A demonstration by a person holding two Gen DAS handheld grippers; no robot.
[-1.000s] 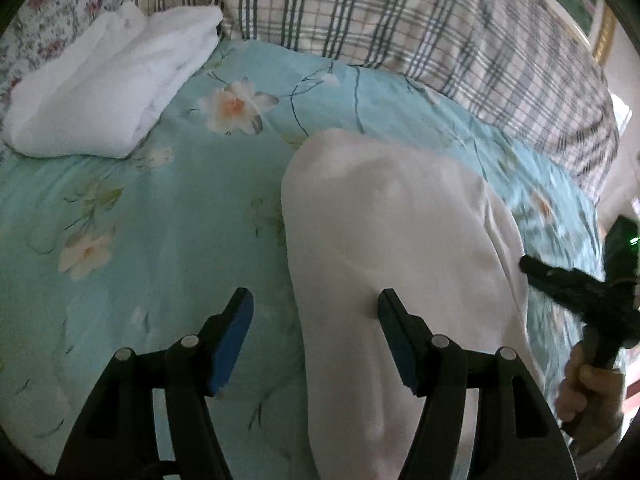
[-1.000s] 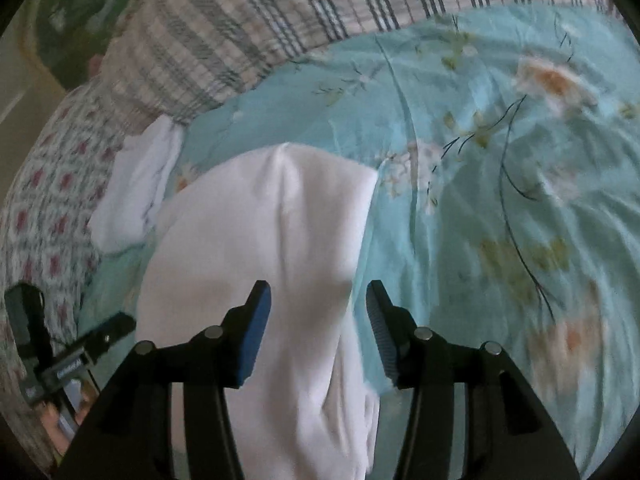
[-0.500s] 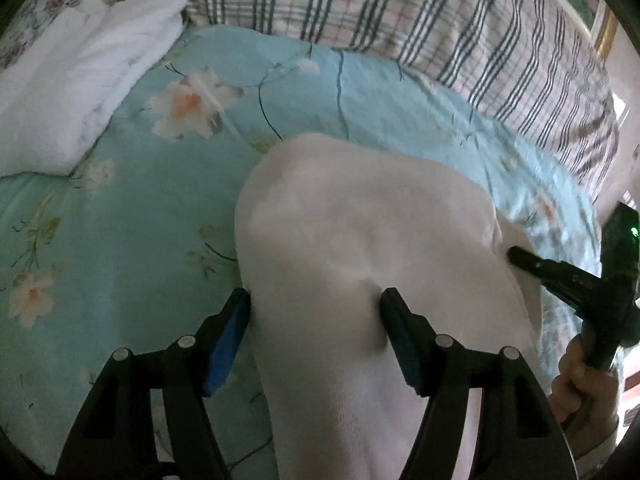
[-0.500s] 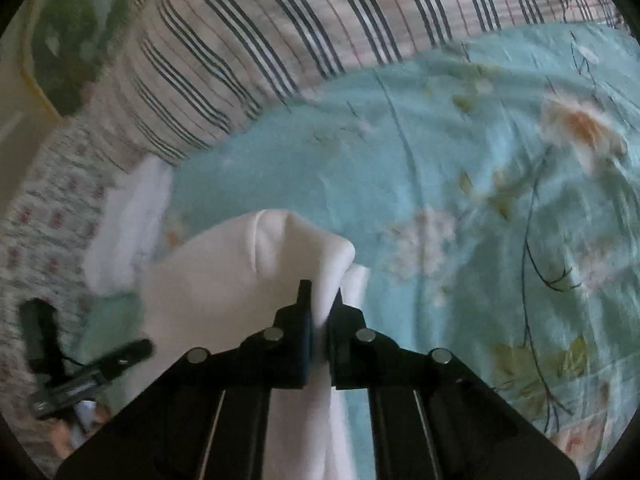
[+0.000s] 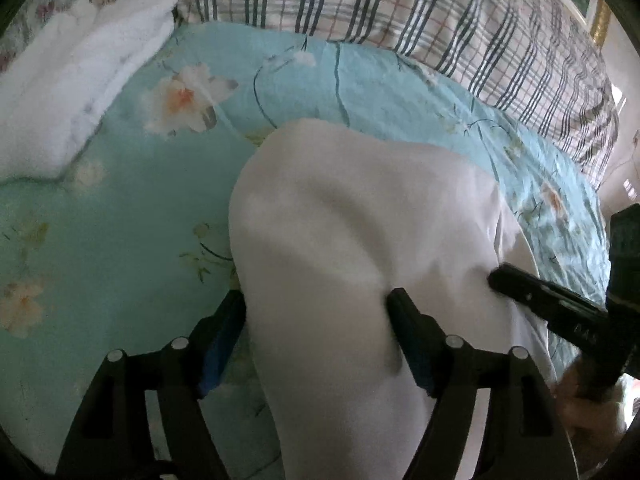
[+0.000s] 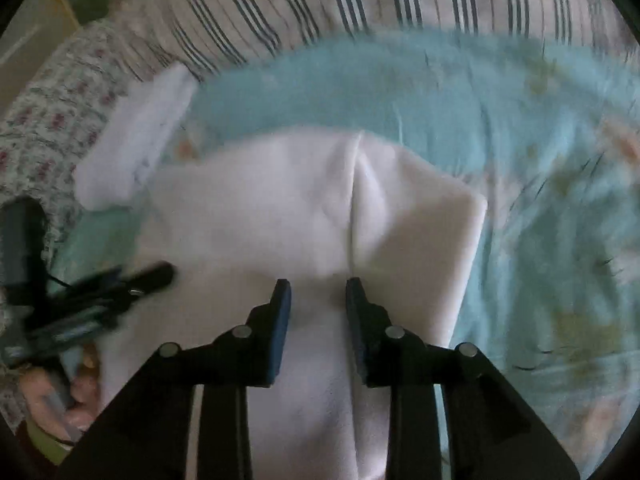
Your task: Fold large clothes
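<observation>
— White garment [image 5: 360, 248], where is it lying?

— On a bed, over a turquoise sheet [image 5: 120, 216] printed with pale flowers and thin dark stems. It is folded into a long band with a seam down it.

— And around the bed?

— A plaid quilt [image 5: 460, 12] bunched along the far side, a small-flowered cloth [image 6: 44, 128] at one end, and a folded white towel [image 5: 76, 88] near it. A gilt picture frame [image 5: 600, 20] shows on the wall.

— Any writing?

— Small pale marks on the right gripper's finger in the left wrist view, too blurred to read.

— The tools?

— Left gripper [image 5: 316, 324] has just been widening; its jaws straddle the garment's edge without squeezing. Right gripper [image 6: 318, 304] has just been parting too, cloth between the pads, unpinched.
</observation>
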